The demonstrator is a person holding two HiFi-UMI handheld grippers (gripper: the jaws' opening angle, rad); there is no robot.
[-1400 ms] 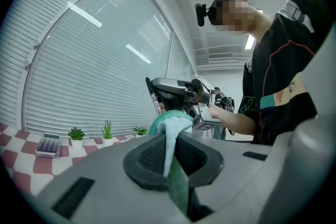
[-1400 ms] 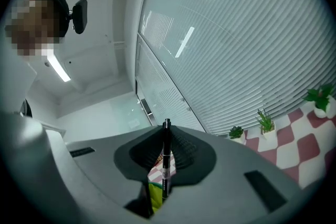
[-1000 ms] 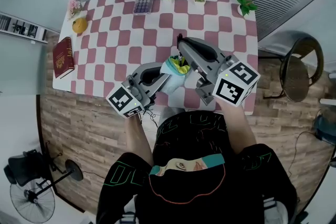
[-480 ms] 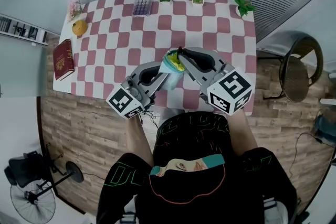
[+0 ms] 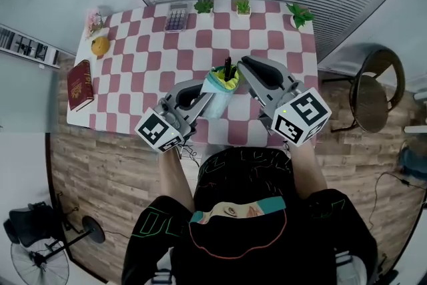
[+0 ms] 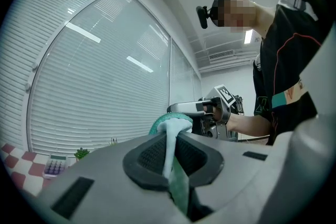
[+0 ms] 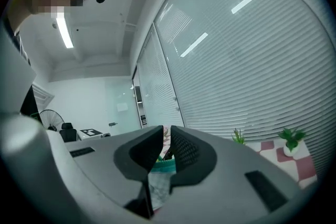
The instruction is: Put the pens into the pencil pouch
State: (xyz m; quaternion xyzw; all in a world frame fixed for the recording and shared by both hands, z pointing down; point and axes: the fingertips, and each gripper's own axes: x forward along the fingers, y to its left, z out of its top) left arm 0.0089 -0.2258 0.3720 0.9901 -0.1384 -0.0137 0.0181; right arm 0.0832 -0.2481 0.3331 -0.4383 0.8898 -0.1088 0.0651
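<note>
Right tongs (image 5: 241, 64), clamped on a dark pen (image 5: 227, 67), have stood it upright in the pouch (image 5: 216, 91) mid-frame, whose rim the left tongs (image 5: 207, 98) pinch, so only the release is left.

The table (image 5: 133, 70) is chequered red and white. The pencil pouch (image 5: 217, 89) at centre is pale mint; the book (image 5: 79, 85) at left, dark red.

No text can be read; the gold print on the red book (image 5: 80, 85) is too small.
</note>
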